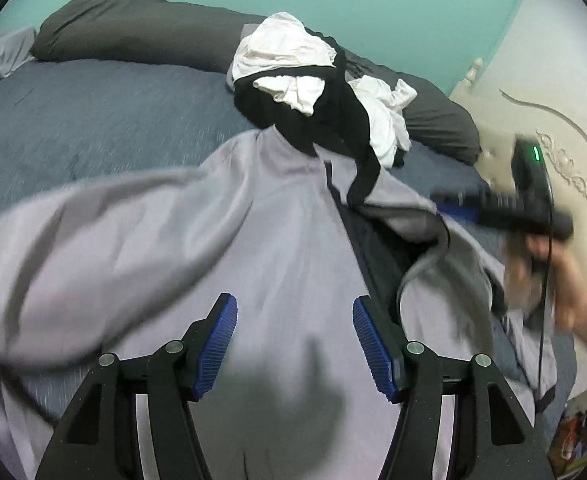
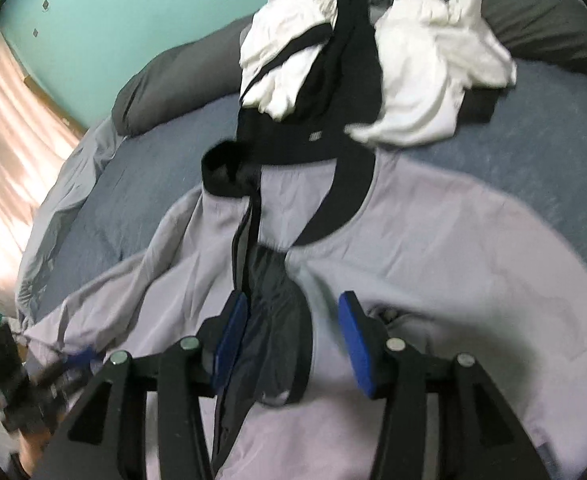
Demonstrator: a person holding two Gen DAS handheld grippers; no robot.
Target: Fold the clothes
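A light grey zip jacket [image 1: 285, 216] with a dark lining lies spread on the bed, its front partly open. My left gripper [image 1: 295, 344] hovers open just above its left half, nothing between the blue pads [image 1: 221, 344]. In the right wrist view the jacket [image 2: 433, 248] fills the foreground. My right gripper [image 2: 293, 336] is open over the exposed dark lining [image 2: 273, 312] beside the zipper edge. Seen from the left wrist, the right gripper [image 1: 457, 204] is blurred at the jacket's right edge, held by a hand [image 1: 565, 288]. The left gripper [image 2: 79, 360] shows blurred at lower left.
A heap of white [image 1: 281, 48] and black [image 1: 333, 120] clothes sits behind the jacket, a black strap lying over its collar [image 2: 345, 192]. Dark grey pillows [image 1: 125, 28] line the teal wall. Blue bedcover [image 1: 93, 120] lies left; a cream carved headboard [image 1: 553, 128] stands right.
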